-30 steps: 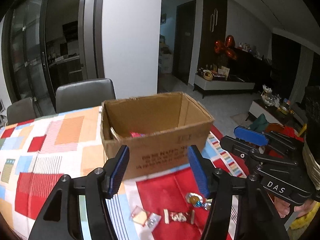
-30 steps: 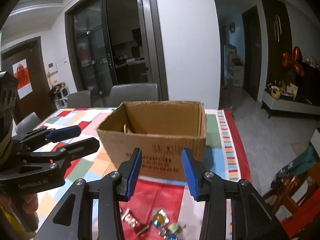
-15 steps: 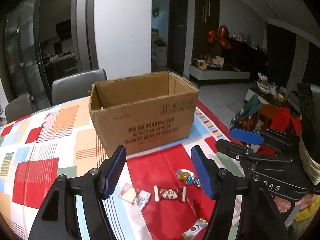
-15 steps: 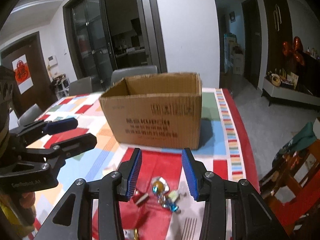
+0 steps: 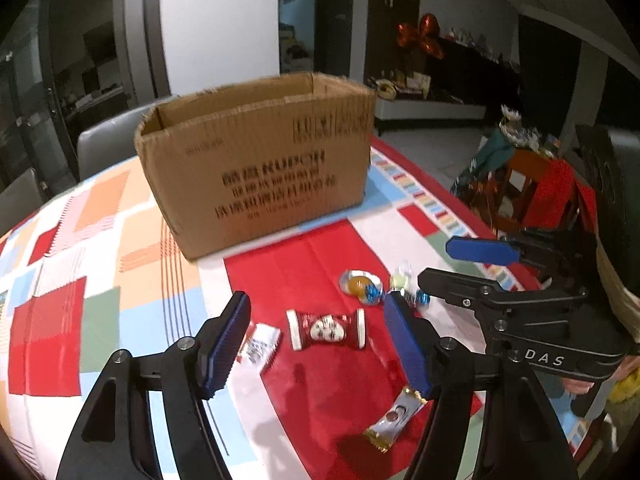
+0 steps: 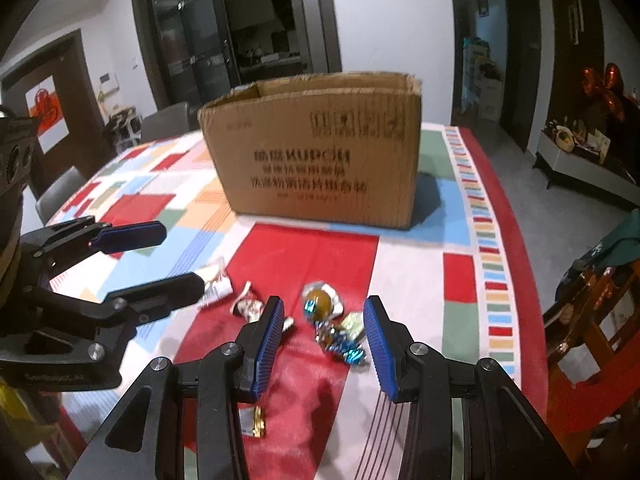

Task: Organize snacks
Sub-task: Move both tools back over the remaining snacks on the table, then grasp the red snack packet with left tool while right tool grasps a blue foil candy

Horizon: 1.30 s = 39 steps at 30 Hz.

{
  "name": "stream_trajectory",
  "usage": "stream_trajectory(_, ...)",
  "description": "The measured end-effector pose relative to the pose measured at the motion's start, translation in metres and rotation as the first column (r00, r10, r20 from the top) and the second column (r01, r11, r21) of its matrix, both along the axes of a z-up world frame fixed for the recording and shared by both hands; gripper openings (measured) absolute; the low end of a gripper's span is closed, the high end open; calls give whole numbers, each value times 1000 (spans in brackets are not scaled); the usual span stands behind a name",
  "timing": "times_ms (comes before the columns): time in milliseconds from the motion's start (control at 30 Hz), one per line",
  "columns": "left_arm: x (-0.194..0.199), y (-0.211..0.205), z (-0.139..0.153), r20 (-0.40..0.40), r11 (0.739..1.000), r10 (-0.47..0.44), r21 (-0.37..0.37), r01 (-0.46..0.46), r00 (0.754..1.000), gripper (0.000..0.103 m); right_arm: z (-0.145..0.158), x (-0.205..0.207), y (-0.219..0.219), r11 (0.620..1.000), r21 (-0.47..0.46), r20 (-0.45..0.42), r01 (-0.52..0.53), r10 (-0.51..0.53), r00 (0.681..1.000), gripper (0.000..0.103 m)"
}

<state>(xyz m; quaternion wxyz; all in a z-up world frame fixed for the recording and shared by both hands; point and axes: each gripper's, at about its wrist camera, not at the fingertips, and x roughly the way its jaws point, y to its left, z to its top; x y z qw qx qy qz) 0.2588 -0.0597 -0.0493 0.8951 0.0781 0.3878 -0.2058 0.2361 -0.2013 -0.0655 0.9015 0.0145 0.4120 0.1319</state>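
While the snacks lie loose on the red patch of the tabletop (image 5: 120,240), none is held. A red-and-white wrapped candy (image 5: 327,329) sits between the spread blue pads of the left tool (image 5: 318,344), whose jaws have just been opening and touch nothing. Left of it lies a small white packet (image 5: 260,343); nearer, a gold-edged bar (image 5: 394,416). To the right a foil-wrapped gold sweet (image 6: 320,302) and blue-foil pieces (image 6: 342,346) cluster between the pads of the right tool (image 6: 324,346), which stands moderately apart and empty.

Beyond them, farther off, an open cardboard box (image 6: 316,152) stands upright on the patterned cloth, its front printed with dark lettering, partly readable as "KUPCH"; the rest is blurred. "DAS" is printed on the right tool's body in the left view. Grey chairs (image 5: 108,144) stand behind the tabletop.
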Motion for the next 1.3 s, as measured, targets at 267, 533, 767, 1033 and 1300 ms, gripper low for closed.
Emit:
stream_trajectory(267, 10, -1, -33, -90, 999, -33, 5, 33, 995, 72, -25, 6, 7, 997, -65, -55, -45, 41, 998, 42)
stream_trajectory(533, 26, -5, -54, -129, 999, -25, 41, 31, 991, 72, -40, 18, 11, 991, -117, -81, -68, 58, 995, 42)
stream_trajectory(767, 36, -12, -67, -155, 999, -20, 45, 28, 988, 72, -50, 26, 11, 988, -131, -110, -78, 64, 992, 42)
stream_trajectory(1033, 40, -16, -77, -166, 998, -12, 51, 21, 986, 72, -57, 31, 11, 989, -134, -119, -68, 52, 991, 36)
stream_trajectory(1300, 36, -19, -78, -160, 999, -24, 30, 29, 987, 38, -54, 26, 11, 993, -111, -108, -46, 34, 994, 26)
